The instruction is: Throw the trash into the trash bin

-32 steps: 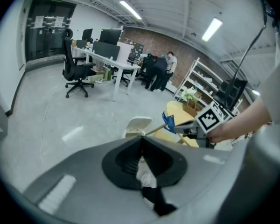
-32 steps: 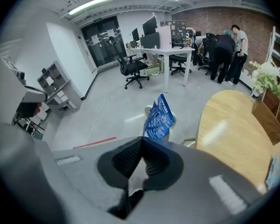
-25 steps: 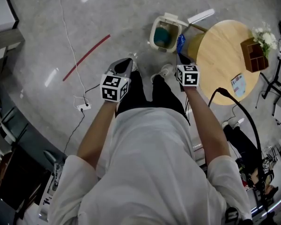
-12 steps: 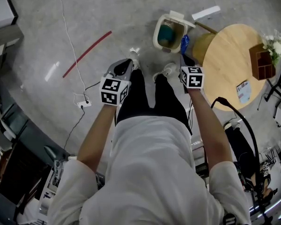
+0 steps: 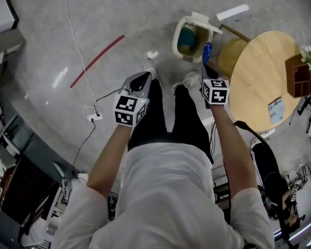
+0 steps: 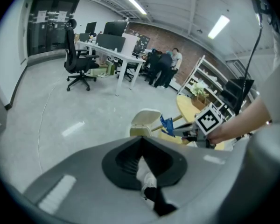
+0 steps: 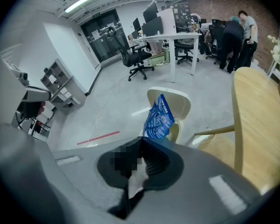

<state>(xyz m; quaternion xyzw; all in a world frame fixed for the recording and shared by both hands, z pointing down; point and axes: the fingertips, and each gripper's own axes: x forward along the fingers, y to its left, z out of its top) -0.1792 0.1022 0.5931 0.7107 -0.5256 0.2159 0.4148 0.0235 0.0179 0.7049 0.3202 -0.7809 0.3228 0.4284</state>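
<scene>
The jaws of the right gripper (image 7: 141,140) were pressed shut on the lower edge of a blue wrapper (image 7: 158,118), which stood upright above the jaw tips at the centre of the right gripper view. Directly behind the wrapper, the cream trash bin (image 7: 178,101) was seen with its lid raised. In the head view, the wrapper (image 5: 206,51) was located at upper centre, just beside the right edge of the bin (image 5: 175,38). The jaws of the left gripper (image 6: 141,137) were closed together with nothing between them. A round wooden table (image 5: 264,82) occupied the right of the frame.

Polished grey floor (image 5: 119,14), round wooden table (image 5: 259,82), brick wall (image 7: 266,6), office desks (image 6: 115,55), ceiling strip lights (image 6: 135,3)
</scene>
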